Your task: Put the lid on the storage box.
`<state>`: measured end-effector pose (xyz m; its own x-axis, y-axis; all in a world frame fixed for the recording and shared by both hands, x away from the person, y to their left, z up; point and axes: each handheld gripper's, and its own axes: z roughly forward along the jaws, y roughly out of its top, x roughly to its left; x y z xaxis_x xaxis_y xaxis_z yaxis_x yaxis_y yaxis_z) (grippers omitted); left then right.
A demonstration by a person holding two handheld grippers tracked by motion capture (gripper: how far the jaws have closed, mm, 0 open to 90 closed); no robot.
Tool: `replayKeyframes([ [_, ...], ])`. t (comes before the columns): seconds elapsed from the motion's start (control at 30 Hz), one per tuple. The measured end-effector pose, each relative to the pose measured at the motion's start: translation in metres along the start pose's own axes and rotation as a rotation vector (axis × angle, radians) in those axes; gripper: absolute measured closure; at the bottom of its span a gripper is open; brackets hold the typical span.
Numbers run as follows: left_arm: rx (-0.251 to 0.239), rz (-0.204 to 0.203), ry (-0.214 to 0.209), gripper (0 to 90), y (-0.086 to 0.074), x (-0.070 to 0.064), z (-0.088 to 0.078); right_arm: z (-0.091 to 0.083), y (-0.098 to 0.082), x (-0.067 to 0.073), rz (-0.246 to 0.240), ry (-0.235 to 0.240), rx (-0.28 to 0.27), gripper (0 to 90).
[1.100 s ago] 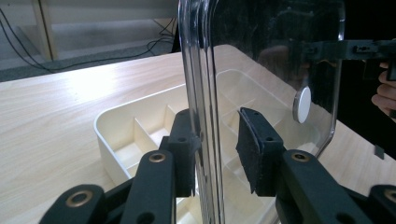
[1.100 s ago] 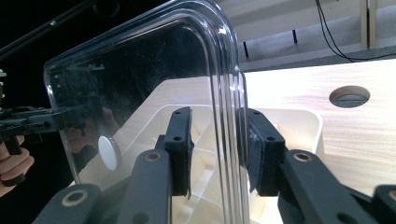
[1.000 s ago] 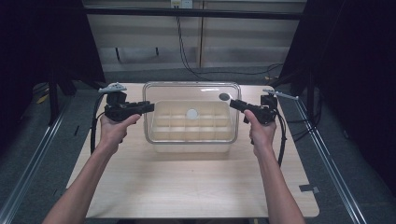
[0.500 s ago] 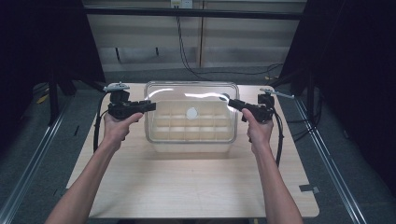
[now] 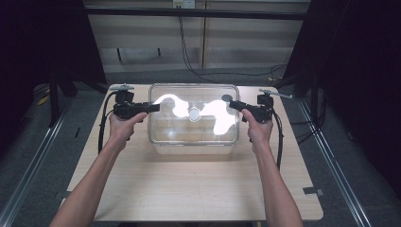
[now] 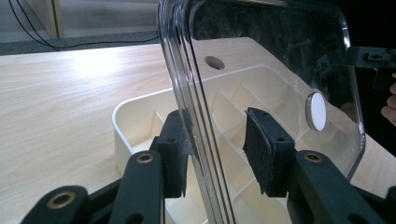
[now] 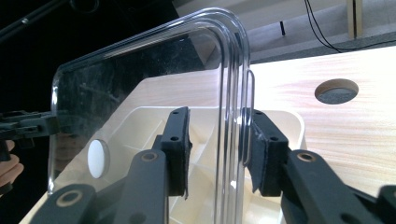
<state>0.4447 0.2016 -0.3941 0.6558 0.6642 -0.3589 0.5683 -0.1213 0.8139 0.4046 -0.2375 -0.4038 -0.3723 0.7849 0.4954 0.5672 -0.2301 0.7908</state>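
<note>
Dark curtains ring a pale wood counter (image 5: 189, 189). Cream tray (image 6: 140, 121) with dividers sits mid-counter, far half. Clear lid (image 5: 193, 113) with white round knob (image 6: 317, 111) held above tray, glare across it. Left claw (image 5: 153, 108) straddles lid's left edge; jaws apart, one pad beside the rim, the other clear of it. Right claw (image 5: 232, 105) straddles right edge likewise; pad contact uncertain, probably not clamped. Round hole (image 7: 336, 91) in counter beyond tray.
</note>
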Motion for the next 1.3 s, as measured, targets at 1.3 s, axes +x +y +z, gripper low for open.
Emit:
replayKeyframes([
  [1.3, 0.110, -0.006, 0.027, 53.0, -0.028, 0.019, 0.020, 0.035, -0.016, -0.019, 0.018, -0.116, 0.101, 53.4],
])
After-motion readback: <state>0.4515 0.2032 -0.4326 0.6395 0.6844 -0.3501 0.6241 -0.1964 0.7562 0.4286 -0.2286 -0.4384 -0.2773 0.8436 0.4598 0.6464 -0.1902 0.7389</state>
